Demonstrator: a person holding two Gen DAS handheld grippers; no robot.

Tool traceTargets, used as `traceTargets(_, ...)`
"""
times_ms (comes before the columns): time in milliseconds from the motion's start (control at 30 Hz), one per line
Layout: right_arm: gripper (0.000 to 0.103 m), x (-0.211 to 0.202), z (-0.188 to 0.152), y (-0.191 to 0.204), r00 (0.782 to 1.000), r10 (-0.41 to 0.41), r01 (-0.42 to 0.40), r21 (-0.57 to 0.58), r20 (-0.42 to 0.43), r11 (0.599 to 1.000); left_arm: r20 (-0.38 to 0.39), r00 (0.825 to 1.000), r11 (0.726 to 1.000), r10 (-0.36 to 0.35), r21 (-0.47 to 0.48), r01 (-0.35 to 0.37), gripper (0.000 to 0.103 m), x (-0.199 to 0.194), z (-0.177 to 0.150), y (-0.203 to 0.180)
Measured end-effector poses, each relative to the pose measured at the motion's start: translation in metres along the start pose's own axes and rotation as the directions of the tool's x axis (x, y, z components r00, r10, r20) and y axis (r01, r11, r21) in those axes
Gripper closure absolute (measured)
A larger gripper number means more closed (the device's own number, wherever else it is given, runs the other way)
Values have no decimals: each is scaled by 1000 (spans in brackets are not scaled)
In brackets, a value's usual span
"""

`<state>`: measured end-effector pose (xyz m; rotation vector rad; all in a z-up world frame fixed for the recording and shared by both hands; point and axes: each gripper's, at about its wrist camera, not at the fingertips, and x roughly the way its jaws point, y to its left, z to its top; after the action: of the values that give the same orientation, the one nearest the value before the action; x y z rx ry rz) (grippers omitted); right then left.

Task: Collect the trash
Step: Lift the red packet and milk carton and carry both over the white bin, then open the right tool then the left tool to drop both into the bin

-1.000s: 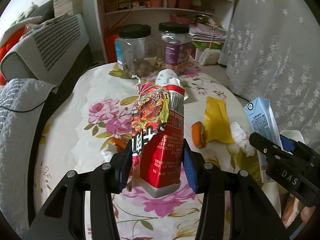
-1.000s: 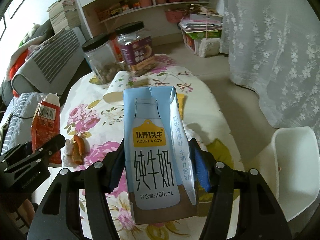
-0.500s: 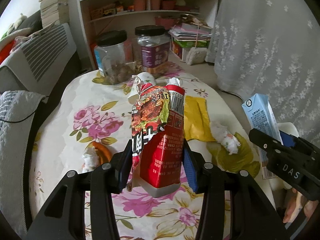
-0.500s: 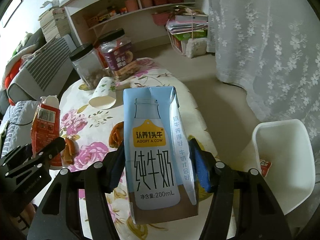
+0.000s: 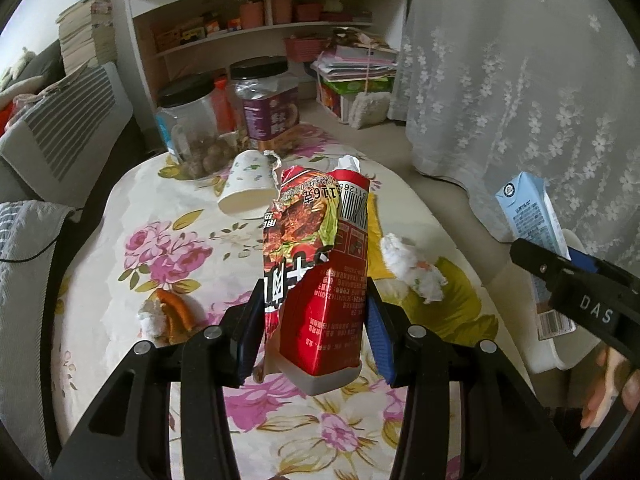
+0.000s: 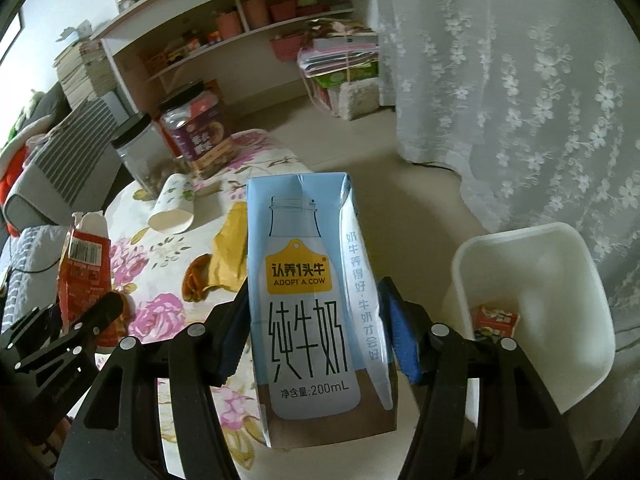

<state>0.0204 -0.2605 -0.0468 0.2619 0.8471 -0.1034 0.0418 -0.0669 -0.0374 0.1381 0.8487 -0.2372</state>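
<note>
Your left gripper (image 5: 316,334) has its jaws clamped on the torn red snack bag (image 5: 320,276) above the floral worktop (image 5: 192,208), where a tissue wad (image 5: 412,268) and tipped paper cup (image 5: 248,184) lie beyond. Your right gripper (image 6: 320,332) has its jaws clamped on the blue milk carton (image 6: 312,292). Only the right wrist view shows inside the white bin (image 6: 560,344) at right: a small red wrapper (image 6: 494,320).

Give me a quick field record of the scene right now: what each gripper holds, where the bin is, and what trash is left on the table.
left gripper: jaws shut on torn red snack bag
right gripper: jaws shut on light-blue milk carton
white plastic bin: right of table, red wrapper inside
left on floral table: tipped paper cup, crumpled white tissue, yellow wrapper, orange peel
jars: two black-lidded jars at far edge
</note>
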Motion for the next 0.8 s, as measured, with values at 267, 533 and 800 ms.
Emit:
traceTargets(267,45,-10,-2,-35,999,-50,50,58,13,997,-6,1000,999,-25,42,26,57,2,-4,-25)
traceTargets(533,45,-24,3,-79,991,-133,127,166,28,978,-15,998,994,-63,88,64,57,5,-3,-56)
traceTargets(800,42,-39,4,-130,975,-219,205,287,18,936,-57,988,983,-146,107,151,57,14,-4,-105)
